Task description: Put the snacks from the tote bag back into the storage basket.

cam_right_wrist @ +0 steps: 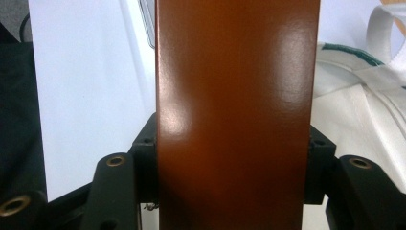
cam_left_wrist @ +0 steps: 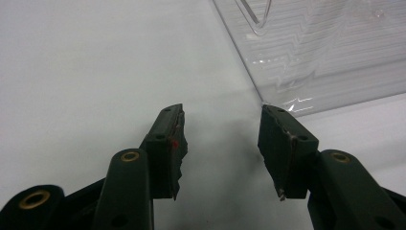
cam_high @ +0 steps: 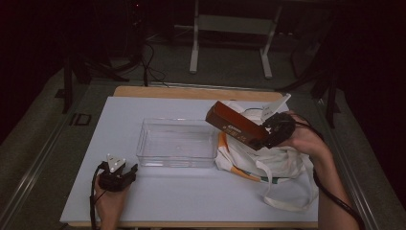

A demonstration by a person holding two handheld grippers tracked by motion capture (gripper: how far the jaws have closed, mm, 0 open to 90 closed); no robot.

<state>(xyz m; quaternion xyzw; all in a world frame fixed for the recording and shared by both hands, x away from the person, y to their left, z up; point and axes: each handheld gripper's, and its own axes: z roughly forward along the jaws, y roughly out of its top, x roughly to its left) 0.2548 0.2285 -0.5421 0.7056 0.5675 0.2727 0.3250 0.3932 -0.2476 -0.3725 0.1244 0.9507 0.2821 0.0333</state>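
A long brown box hangs tilted in the air over the right edge of the clear plastic bin, with my right gripper shut on its lower end. In the right gripper view the brown box sits squarely between both jaws. A white tote bag lies crumpled on the table under that hand. My left gripper rests on the table near the bin's front left corner. Its fingers stand apart with nothing between them, and the bin's corner shows just ahead.
The white table top has free room in front of the bin and to its left. The tote's strap loops toward the front right edge. Beyond the table stand a metal frame and cables on the floor.
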